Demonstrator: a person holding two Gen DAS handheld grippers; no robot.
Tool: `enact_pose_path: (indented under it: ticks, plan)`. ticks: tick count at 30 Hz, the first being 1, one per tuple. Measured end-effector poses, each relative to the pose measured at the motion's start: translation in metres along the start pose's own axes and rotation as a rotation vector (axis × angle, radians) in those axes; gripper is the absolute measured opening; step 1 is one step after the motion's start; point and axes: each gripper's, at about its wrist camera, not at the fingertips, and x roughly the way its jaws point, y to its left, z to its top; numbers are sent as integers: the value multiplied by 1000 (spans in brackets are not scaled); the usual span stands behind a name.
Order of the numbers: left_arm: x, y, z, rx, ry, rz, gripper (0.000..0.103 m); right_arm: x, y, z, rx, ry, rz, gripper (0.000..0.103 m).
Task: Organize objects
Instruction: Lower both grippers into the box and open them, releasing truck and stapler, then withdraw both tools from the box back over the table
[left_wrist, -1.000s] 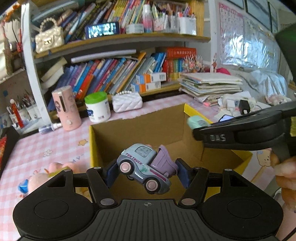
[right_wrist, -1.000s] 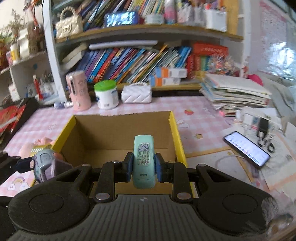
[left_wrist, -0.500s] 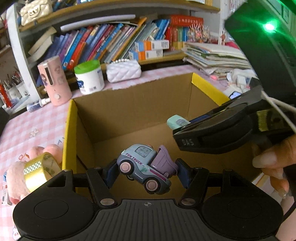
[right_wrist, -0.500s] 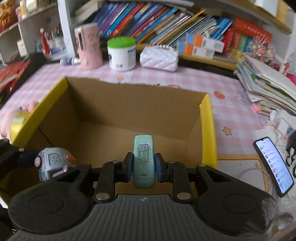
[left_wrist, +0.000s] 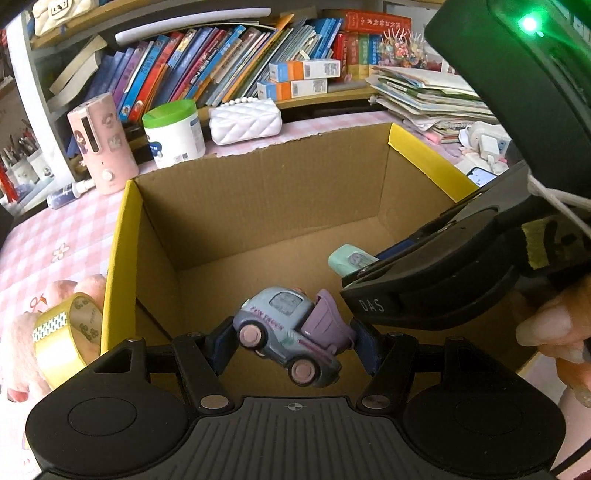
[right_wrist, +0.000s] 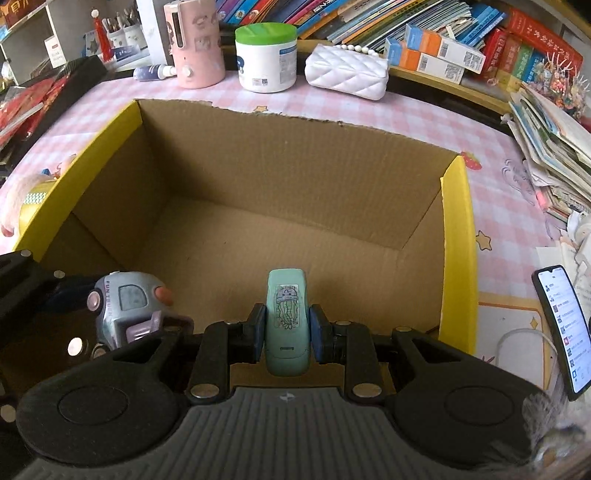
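Note:
An open cardboard box (left_wrist: 122, 236) with yellow flaps (right_wrist: 458, 236) stands on the pink checked table, nothing lying on its floor. My left gripper (left_wrist: 291, 339) is shut on a grey-blue and purple toy truck (left_wrist: 291, 332) and holds it inside the box near the front wall. The truck also shows at the left of the right wrist view (right_wrist: 125, 306). My right gripper (right_wrist: 286, 328) is shut on a mint green case (right_wrist: 287, 321) with a jellyfish sticker, held inside the box beside the truck. The case tip shows in the left wrist view (left_wrist: 347, 258).
A yellow tape roll (left_wrist: 62, 332) and a pink plush lie left of the box. A pink cylinder (right_wrist: 194, 44), a green-lidded jar (right_wrist: 266, 55) and a white quilted purse (right_wrist: 347, 70) stand behind it. A phone (right_wrist: 561, 325) and stacked books (left_wrist: 432, 96) lie right.
Both grippers have moved forward and down into the box with their objects still held. The box fills more of both views.

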Motion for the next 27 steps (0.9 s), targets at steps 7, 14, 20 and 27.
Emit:
enact_pose_path:
  ticks: [7, 14, 20, 27]
  plan:
    - [-12, -4, 0, 17, -55, 16, 75, -11, 1, -2, 11, -69, -1, 45]
    - [-32, -2, -5, 13, -112, 46, 83, -32, 5, -9, 61, -169, -32, 51]
    - [-58, 2, -16, 1, -167, 74, 88, -67, 11, -22, 146, -313, -109, 61]
    - [-87, 15, -32, -29, -225, 74, 89, -107, 20, -48, 268, -432, -187, 67]
